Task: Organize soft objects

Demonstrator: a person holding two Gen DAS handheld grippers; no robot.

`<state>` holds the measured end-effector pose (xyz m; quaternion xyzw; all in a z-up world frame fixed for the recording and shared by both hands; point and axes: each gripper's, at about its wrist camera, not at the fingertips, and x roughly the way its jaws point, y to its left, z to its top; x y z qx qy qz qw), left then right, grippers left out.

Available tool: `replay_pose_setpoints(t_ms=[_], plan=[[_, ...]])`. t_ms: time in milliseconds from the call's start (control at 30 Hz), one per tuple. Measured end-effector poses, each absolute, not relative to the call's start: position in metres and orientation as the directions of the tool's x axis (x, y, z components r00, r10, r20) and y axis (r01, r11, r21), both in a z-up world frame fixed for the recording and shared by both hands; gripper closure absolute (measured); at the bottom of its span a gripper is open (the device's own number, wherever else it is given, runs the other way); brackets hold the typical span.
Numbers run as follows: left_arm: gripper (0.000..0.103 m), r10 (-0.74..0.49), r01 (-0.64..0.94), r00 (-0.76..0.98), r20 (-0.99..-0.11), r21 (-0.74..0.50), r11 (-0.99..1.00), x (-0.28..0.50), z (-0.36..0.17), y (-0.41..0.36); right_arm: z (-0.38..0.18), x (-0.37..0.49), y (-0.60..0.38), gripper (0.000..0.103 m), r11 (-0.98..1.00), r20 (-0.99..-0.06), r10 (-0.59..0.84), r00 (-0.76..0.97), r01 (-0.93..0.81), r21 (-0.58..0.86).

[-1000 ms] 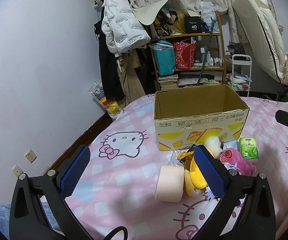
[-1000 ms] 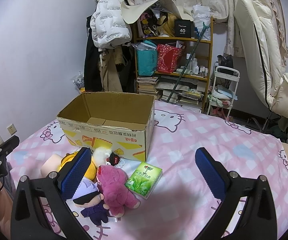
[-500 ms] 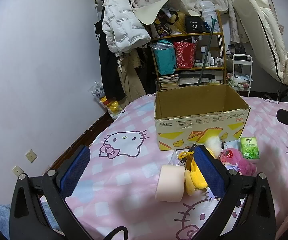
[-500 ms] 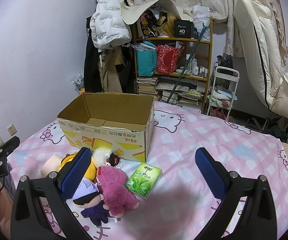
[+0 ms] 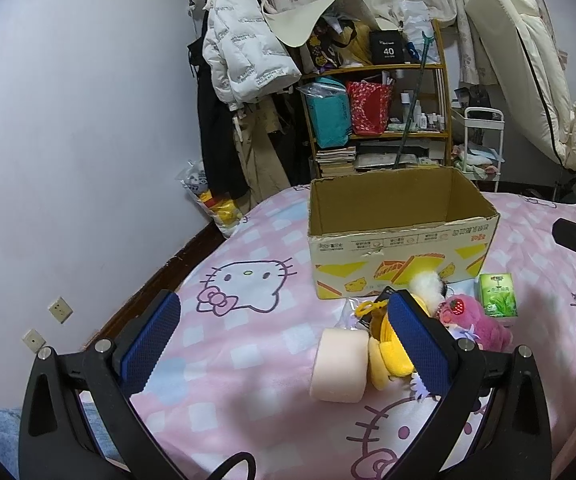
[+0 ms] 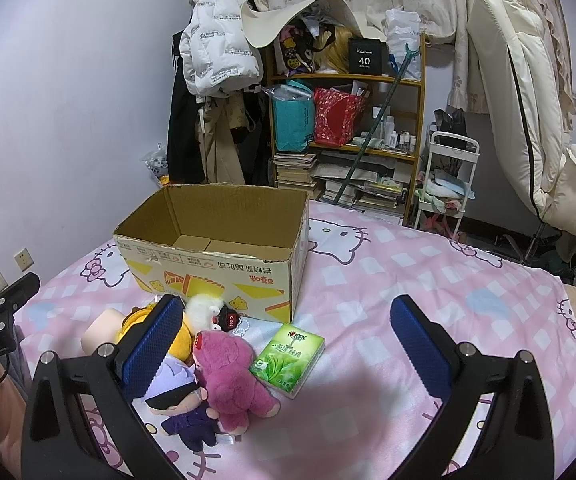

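An open, empty cardboard box (image 5: 401,236) (image 6: 216,276) stands on the pink Hello Kitty bed (image 5: 248,360). In front of it lies a heap of soft things: a pale peach roll (image 5: 341,364) (image 6: 100,330), a yellow plush (image 5: 387,356) (image 6: 180,340), a white fluffy toy (image 6: 204,312), a pink plush bear (image 5: 475,326) (image 6: 228,376), a purple-clad doll (image 6: 180,404) and a green tissue pack (image 5: 497,294) (image 6: 288,356). My left gripper (image 5: 284,344) is open and empty, left of the heap. My right gripper (image 6: 288,352) is open and empty above the tissue pack.
A cluttered wooden shelf (image 5: 375,120) (image 6: 347,140), hanging coats (image 6: 208,100) and a white trolley (image 6: 447,184) stand behind the bed. A cream chair (image 6: 527,120) is at the right. The wall with sockets (image 5: 60,310) runs along the left.
Both views have barely shifted. Both grippers stay open and nothing on the bed has moved.
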<state>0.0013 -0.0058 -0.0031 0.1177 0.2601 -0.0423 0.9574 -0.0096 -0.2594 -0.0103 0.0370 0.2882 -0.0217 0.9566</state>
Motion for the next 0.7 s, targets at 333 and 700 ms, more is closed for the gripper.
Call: replay_pose_setpoints(t_ms=[333,700], plan=[[0.001,-0.01,0.143,0.855,-0.518,0.217,0.966,0.008,-0.005,-0.008,-0.013,-0.009,-0.26,0.0,0.997,-0.557,-0.019,0.83,0.061,0.057],[0.001,-0.027,0.169,0.782,-0.622,0.17,0.971,0.039,-0.019,-0.014,-0.025,0.015,-0.265,0.0,0.992,-0.608,0.046,0.793,0.034,0.12]])
